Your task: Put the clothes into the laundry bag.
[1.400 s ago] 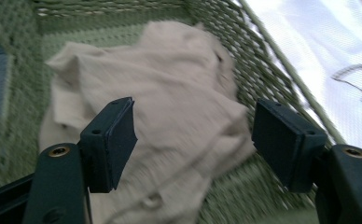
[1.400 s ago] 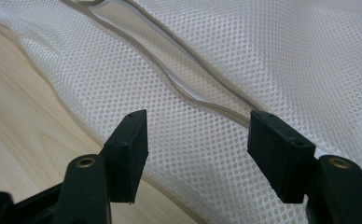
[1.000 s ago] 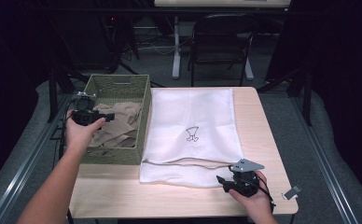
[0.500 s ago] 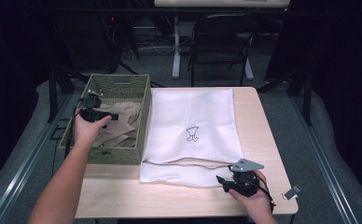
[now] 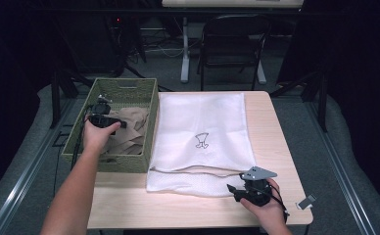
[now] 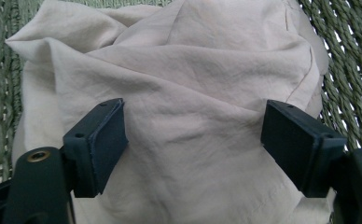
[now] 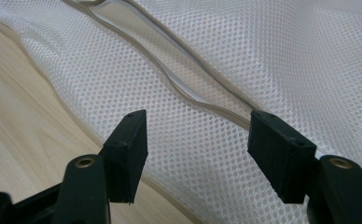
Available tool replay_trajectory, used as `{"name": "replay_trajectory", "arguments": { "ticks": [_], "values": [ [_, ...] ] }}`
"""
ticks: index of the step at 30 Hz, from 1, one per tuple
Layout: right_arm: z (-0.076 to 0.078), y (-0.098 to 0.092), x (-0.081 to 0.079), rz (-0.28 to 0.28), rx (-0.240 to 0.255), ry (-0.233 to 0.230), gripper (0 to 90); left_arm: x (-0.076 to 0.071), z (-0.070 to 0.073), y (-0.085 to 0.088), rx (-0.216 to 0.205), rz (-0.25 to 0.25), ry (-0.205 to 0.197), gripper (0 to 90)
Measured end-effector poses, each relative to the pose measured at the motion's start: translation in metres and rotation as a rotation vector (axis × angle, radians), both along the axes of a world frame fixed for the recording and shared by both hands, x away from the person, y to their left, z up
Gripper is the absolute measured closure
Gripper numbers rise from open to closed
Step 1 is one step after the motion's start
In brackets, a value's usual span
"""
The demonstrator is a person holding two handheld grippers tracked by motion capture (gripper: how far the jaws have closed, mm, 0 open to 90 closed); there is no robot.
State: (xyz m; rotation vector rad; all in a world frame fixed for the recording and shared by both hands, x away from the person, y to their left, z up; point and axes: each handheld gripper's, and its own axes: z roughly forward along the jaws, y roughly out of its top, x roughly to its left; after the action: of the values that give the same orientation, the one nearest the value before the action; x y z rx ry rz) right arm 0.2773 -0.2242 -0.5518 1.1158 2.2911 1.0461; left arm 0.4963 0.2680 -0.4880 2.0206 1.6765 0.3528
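A pale wooden table (image 5: 129,215) carries a green woven rectangular basket (image 5: 151,117) on its left part and a large white mesh laundry bag (image 5: 202,122) with a small dark printed emblem lying flat over its middle. Inside the basket sits a crumpled beige cloth garment (image 5: 134,127), bunched against the basket's right wall. The left gripper (image 5: 110,121), held in the person's left hand (image 5: 97,137), is down in the basket right over that garment; in the left gripper view its two black jaws stand wide apart with the wrinkled beige cloth (image 6: 188,107) lying between and below them, the pads pressing on nothing that can be seen, and the jaws have just been opening further. Green weave of the basket (image 6: 351,79) shows at both edges of that view. The right gripper (image 5: 234,190), with its grey three-cornered plate on top, rests in the right hand (image 5: 266,208) at the table's near right corner, pointing at the near edge of the mesh bag. In the right gripper view its jaws are also spread, hovering above the white netting (image 7: 272,60), with the bag's beige-trimmed opening seam (image 7: 193,95) running diagonally just beyond the tips and bare wood (image 7: 25,140) to the left. A small grey clip-like piece (image 5: 306,201) lies on the table's right edge, near the right hand.
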Motion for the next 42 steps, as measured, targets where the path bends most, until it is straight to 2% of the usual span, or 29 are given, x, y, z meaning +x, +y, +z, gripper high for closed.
{"name": "replay_trajectory", "arguments": {
  "ticks": [4,10,14,30,42],
  "values": [
    [0.0,0.0,0.0,-0.001,-0.001,0.006,37.5,0.005,-0.005,-0.005,0.003,0.014,0.019,15.8],
    [0.0,0.001,0.0,0.003,-0.001,0.005,37.4,0.011,-0.01,-0.009,0.0,0.044,0.032,12.8],
    [0.0,0.001,0.001,0.004,0.004,0.004,37.4,0.017,-0.01,-0.017,0.043,0.027,0.068,7.4],
    [0.0,0.001,0.001,0.012,0.0,0.006,36.9,0.028,-0.026,-0.027,0.108,0.084,0.071,0.1],
    [0.0,0.001,0.0,0.014,-0.001,0.008,36.3,0.032,-0.029,-0.024,0.117,0.126,0.079,0.0]
  ]
}}
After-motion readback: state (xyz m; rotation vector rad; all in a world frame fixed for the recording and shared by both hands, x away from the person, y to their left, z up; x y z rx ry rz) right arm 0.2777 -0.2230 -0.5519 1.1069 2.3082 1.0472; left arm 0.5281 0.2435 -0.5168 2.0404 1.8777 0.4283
